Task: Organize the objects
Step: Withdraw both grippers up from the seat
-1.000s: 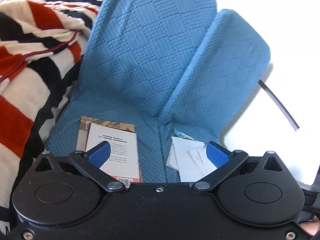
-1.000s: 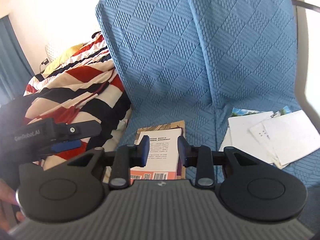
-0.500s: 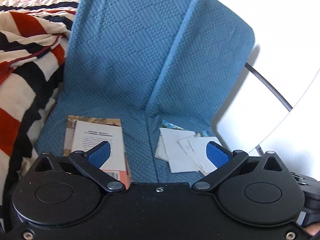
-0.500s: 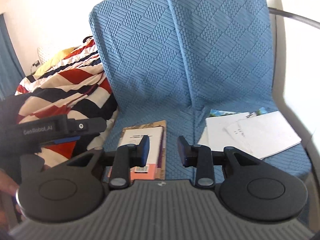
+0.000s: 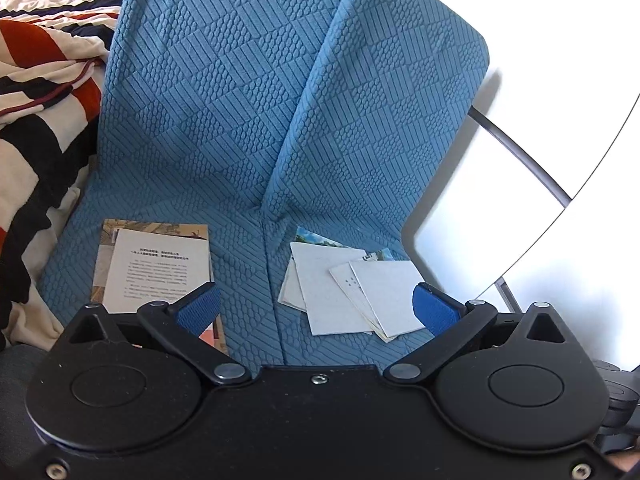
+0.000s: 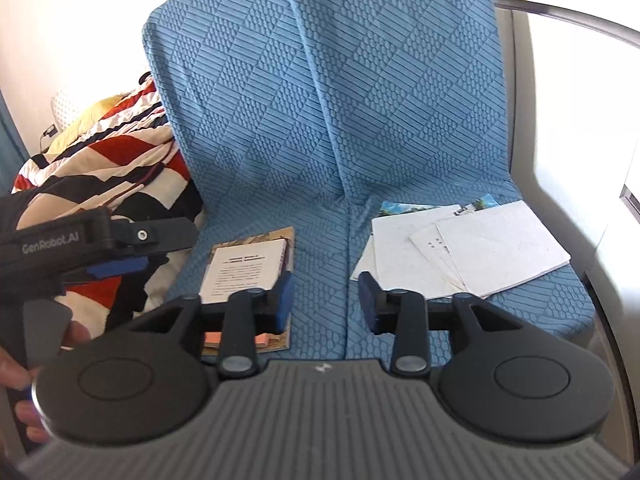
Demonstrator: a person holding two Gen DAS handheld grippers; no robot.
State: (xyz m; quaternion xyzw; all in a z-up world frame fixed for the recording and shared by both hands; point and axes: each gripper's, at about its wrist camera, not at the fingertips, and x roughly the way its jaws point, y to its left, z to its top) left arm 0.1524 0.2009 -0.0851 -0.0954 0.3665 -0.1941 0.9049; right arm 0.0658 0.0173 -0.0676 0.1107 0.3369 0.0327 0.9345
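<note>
On the left blue seat cushion [image 5: 240, 280], lower left of the left wrist view, the book [image 5: 160, 268] lies flat, long axis running up the frame; loose papers [image 5: 340, 288] fan across the right cushion. Both grippers tilt downward. The left gripper [image 5: 316, 312] gapes wide, empty; the right gripper [image 6: 326, 300] has just been opening, nothing between its jaws.

A home, likely a bedroom: a striped blanket [image 5: 36, 92] lies heaped beside a blue quilted seat [image 5: 248, 128], with a curtain [image 6: 6, 148] by the wall.
</note>
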